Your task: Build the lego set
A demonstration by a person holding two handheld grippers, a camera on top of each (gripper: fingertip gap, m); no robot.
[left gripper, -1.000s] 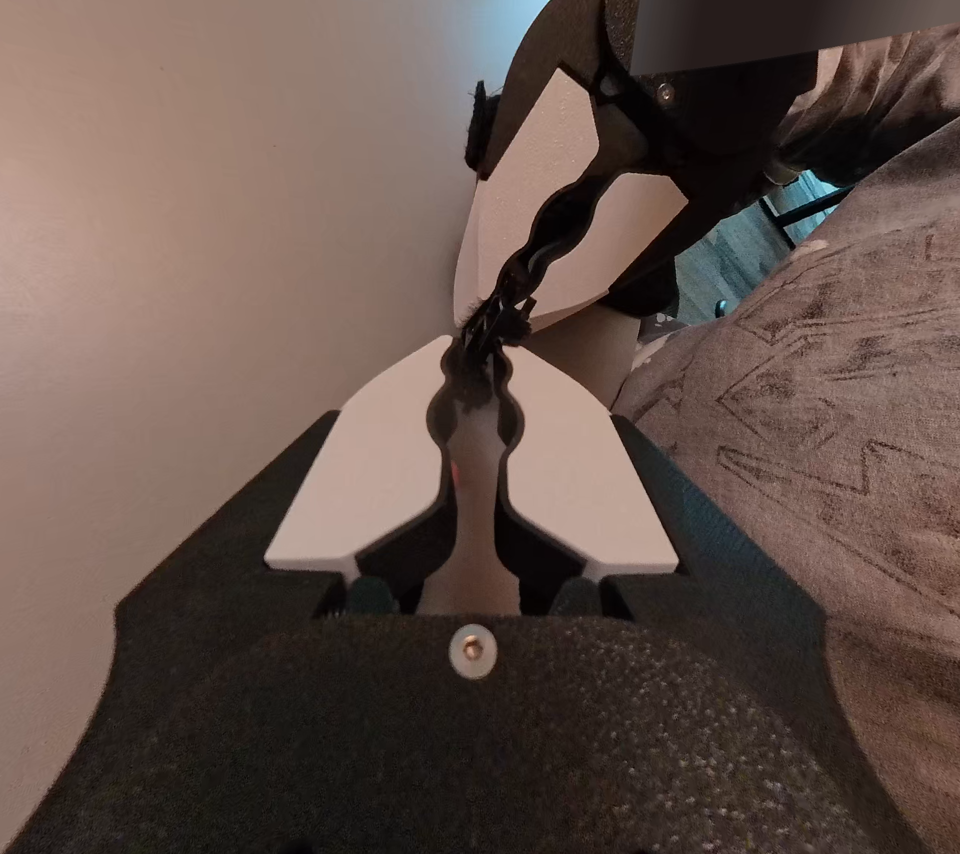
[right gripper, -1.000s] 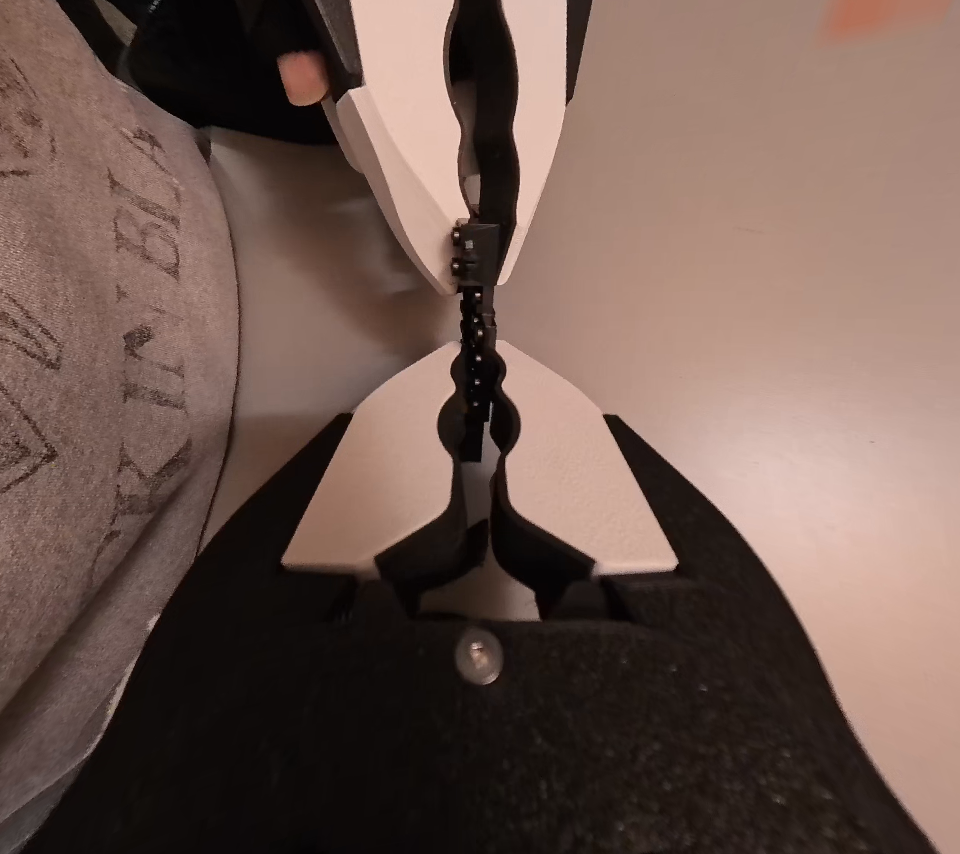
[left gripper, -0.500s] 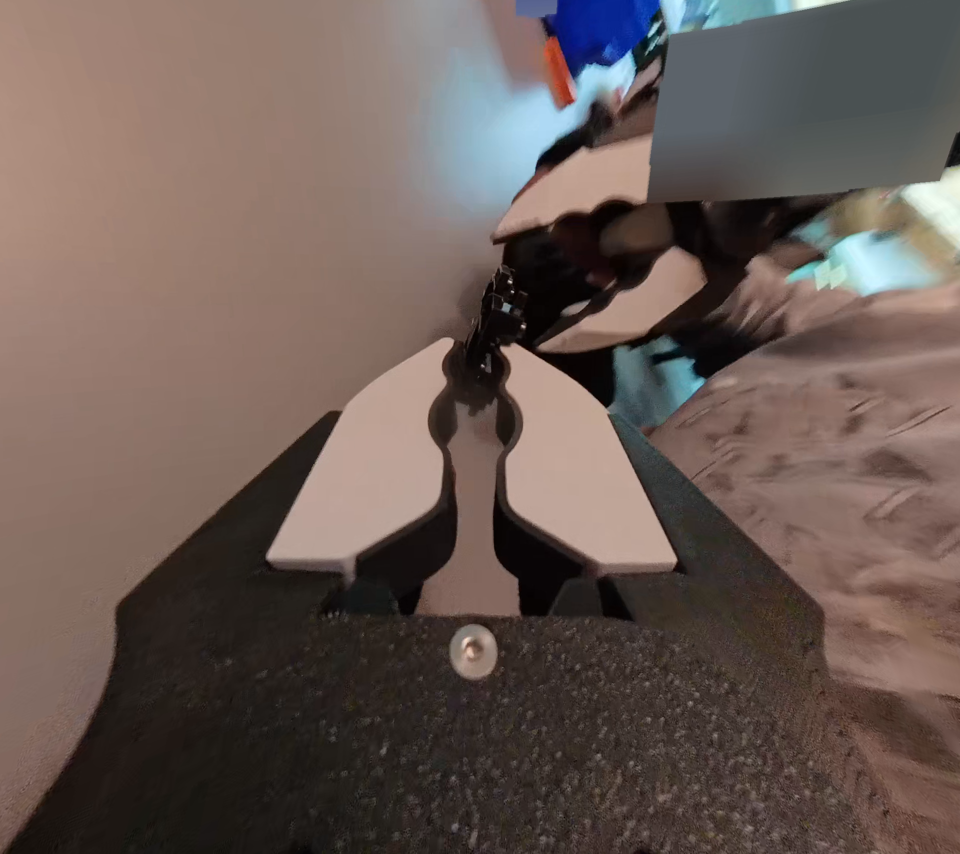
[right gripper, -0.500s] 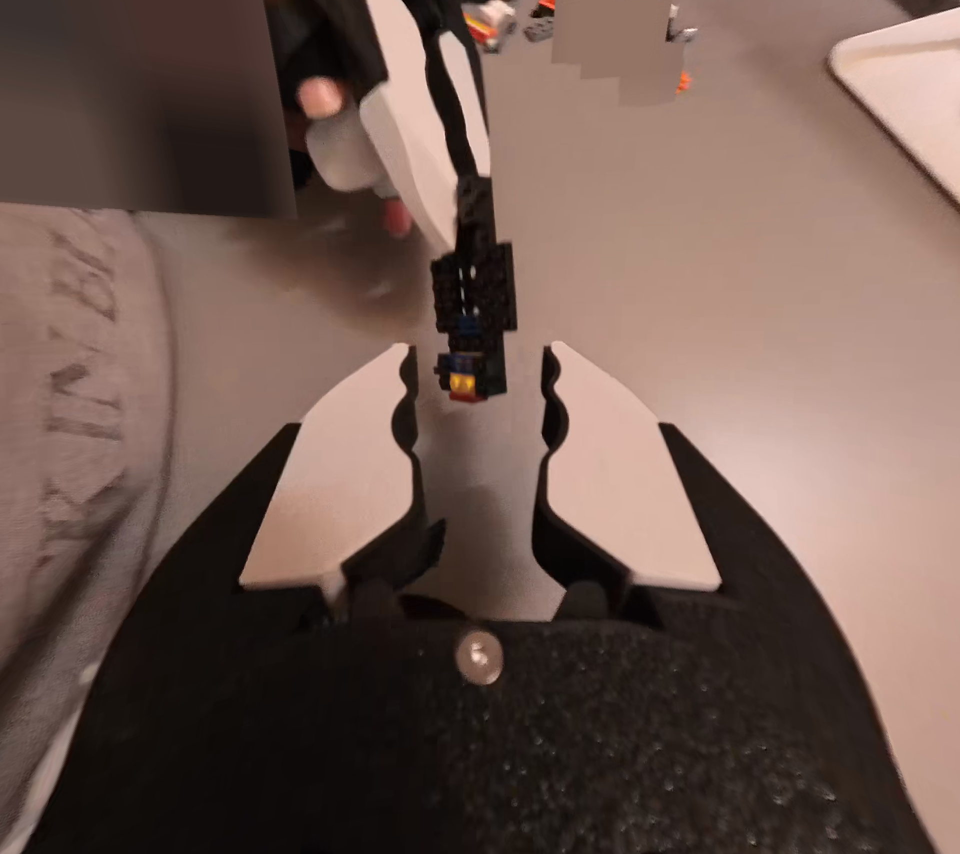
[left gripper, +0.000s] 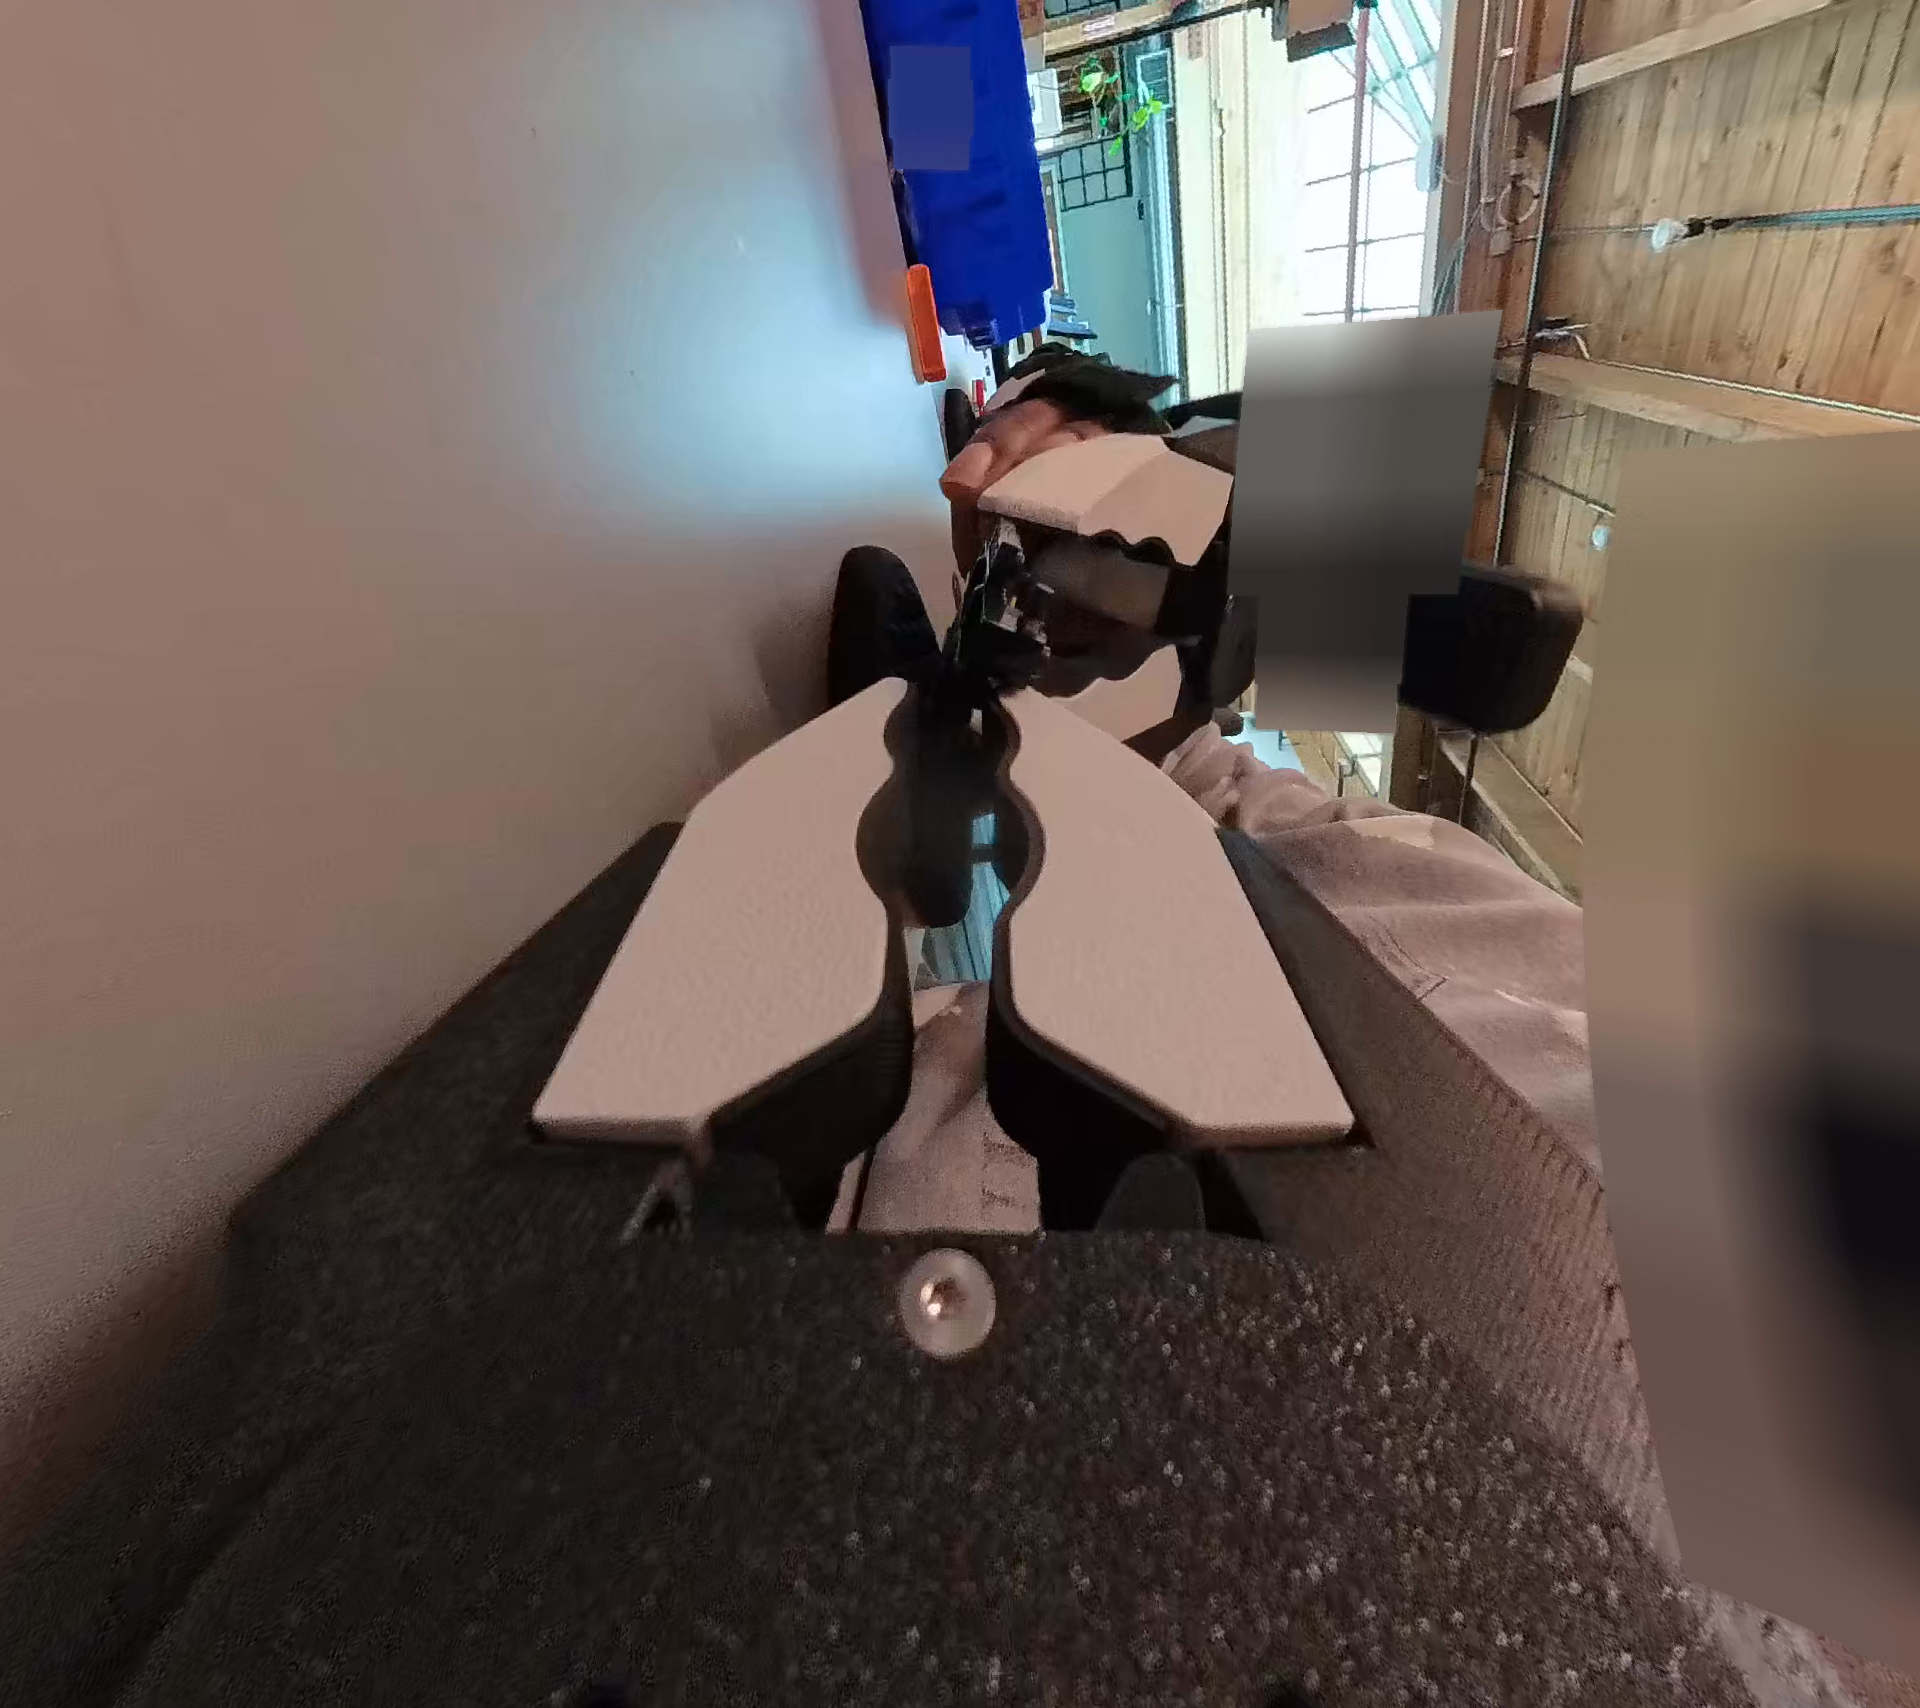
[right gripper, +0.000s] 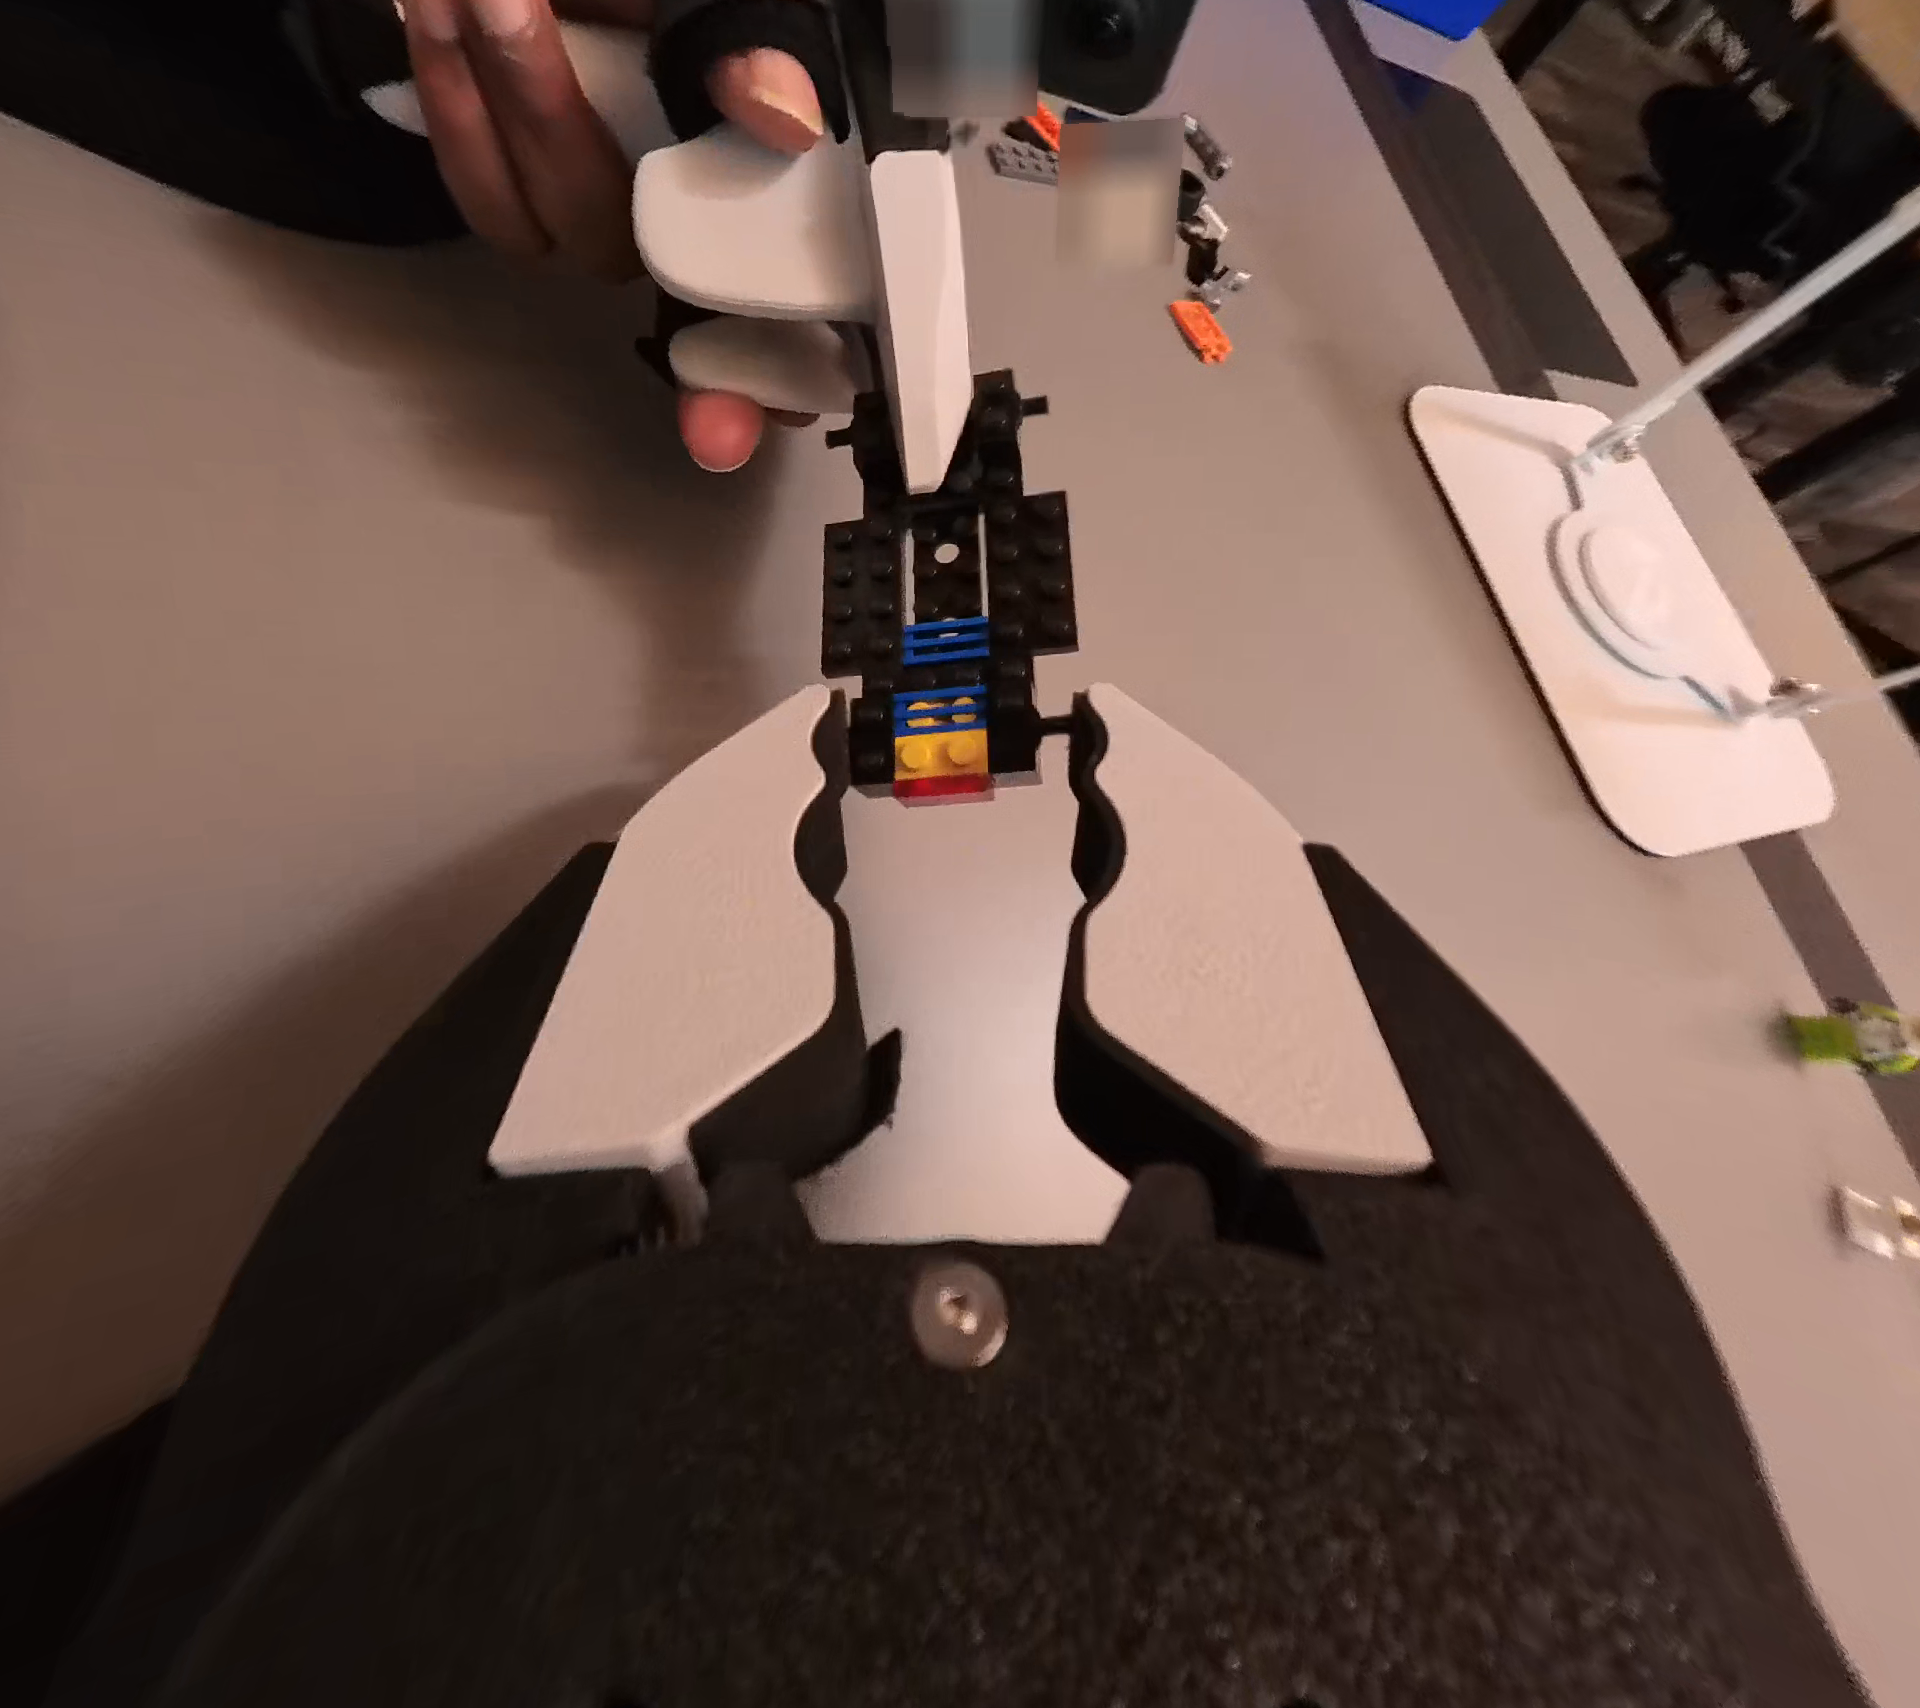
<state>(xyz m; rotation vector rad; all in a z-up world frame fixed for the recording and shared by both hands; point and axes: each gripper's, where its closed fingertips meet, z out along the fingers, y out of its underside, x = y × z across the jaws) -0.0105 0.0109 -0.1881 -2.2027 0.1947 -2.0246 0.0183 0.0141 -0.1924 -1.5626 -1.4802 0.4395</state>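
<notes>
Lego chassis [right gripper: 951, 619] far end hidden behind left gripper [right gripper: 920, 453] finger — green piece [right gripper: 1855, 1045] blurred.

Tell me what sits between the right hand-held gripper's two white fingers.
The near end of the black lego chassis, with its yellow and red bricks, sits between the open right hand-held gripper fingers in the right wrist view.

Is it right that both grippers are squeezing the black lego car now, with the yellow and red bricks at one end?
Not quite. Only the left gripper squeezes the black lego car. The right wrist view shows the right gripper with its fingers spread open around the end with the yellow and red bricks, not squeezing it.
</notes>
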